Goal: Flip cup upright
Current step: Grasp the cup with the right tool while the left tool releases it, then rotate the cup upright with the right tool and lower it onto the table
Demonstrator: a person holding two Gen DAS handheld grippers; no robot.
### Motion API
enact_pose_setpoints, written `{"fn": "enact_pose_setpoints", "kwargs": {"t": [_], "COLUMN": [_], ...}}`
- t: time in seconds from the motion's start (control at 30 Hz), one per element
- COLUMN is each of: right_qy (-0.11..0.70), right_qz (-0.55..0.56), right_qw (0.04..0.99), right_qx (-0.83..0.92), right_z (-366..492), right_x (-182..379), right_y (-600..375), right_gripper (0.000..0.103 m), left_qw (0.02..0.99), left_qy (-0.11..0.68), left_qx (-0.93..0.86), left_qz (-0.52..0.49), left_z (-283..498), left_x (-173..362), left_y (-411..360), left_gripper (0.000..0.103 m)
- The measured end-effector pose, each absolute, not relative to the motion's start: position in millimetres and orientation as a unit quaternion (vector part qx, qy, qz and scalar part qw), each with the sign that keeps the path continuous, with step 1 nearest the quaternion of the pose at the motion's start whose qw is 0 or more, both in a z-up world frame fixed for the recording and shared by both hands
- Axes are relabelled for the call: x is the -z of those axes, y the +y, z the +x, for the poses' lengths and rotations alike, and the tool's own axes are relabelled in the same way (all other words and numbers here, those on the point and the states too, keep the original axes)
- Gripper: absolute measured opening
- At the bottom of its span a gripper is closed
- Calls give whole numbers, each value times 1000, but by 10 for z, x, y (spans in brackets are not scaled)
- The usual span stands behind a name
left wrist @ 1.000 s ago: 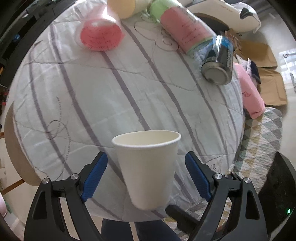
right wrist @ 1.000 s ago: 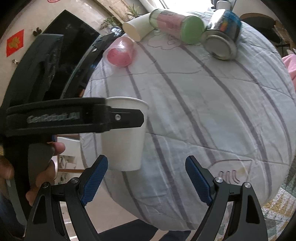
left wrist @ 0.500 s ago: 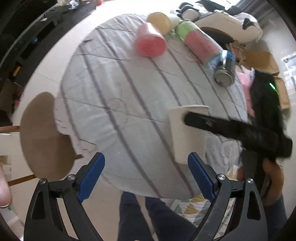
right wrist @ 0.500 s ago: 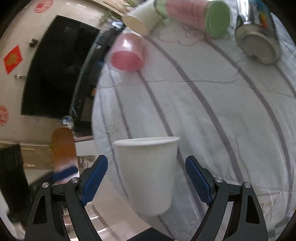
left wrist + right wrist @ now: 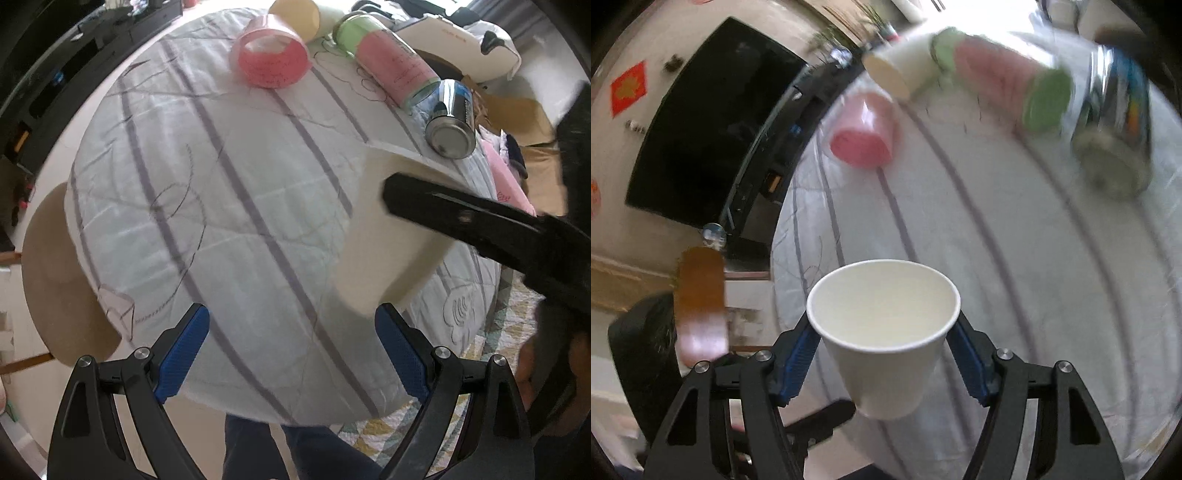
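Observation:
A white paper cup (image 5: pixel 886 339) is upright, mouth up, between the blue pads of my right gripper (image 5: pixel 884 350), which is shut on it above the table's near edge. In the left wrist view the same cup (image 5: pixel 384 254) shows at the right, with a black finger (image 5: pixel 461 218) of the right gripper across it. My left gripper (image 5: pixel 291 354) is open and empty, to the left of the cup over the striped white tablecloth (image 5: pixel 240 192).
At the far side lie a pink cup (image 5: pixel 271 59), a cream cup (image 5: pixel 295 14), a pink and green bottle (image 5: pixel 391 70) and a metal can (image 5: pixel 452 122), all on their sides. A brown stool (image 5: pixel 51 280) stands left of the table.
My right gripper has closed on the paper cup and lifted it, tilting the view down into its mouth. My left gripper has let go of the cup and moved left, staying open.

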State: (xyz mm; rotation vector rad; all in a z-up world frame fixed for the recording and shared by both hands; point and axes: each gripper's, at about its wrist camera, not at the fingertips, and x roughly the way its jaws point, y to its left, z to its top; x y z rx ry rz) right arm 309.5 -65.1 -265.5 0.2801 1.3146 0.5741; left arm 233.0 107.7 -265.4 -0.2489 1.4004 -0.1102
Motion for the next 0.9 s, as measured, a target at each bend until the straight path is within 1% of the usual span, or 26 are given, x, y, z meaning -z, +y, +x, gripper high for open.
{"fn": "enact_pose_setpoints", "kwargs": {"t": [0.07, 0.13, 0.27, 0.33, 0.4, 0.53, 0.63, 0.7, 0.8, 0.9], "right_qy": [570, 542, 505, 494, 489, 479, 489, 499, 501, 501], "right_qz": [96, 63, 7, 3, -8, -13, -14, -1, 7, 13], "right_qw": [772, 797, 826, 834, 837, 843, 838, 833, 834, 834], "right_qx": [-264, -257, -252, -246, -245, -245, -240, -239, -233, -231], "right_z": [3068, 3022, 2892, 2837, 2783, 2631, 2568, 2534, 2480, 2431], "right_x": [2524, 2458, 2452, 2478, 2491, 2498, 2555, 2589, 2595, 2534], "right_y": [-680, -686, -653, -672, -646, -684, -701, -734, -763, -789], "right_gripper": [69, 69, 69, 70, 70, 70, 71, 75, 79, 79], "left_qw": [756, 757, 765, 762, 758, 757, 758, 758, 757, 761], "left_qy": [639, 640, 634, 640, 643, 647, 648, 649, 650, 644], "left_qx": [56, 43, 33, 24, 31, 27, 27, 26, 28, 35], "left_qz": [-130, -125, -109, -94, -103, -87, -72, -67, -68, -63], "left_z": [2408, 2464, 2538, 2536, 2488, 2358, 2239, 2192, 2085, 2032], "left_x": [2709, 2764, 2856, 2915, 2950, 2988, 2996, 2999, 2991, 2920], "left_y": [1049, 1023, 972, 951, 968, 966, 964, 955, 969, 972], "left_gripper": [93, 93, 93, 93, 93, 93, 93, 93, 93, 93]}}
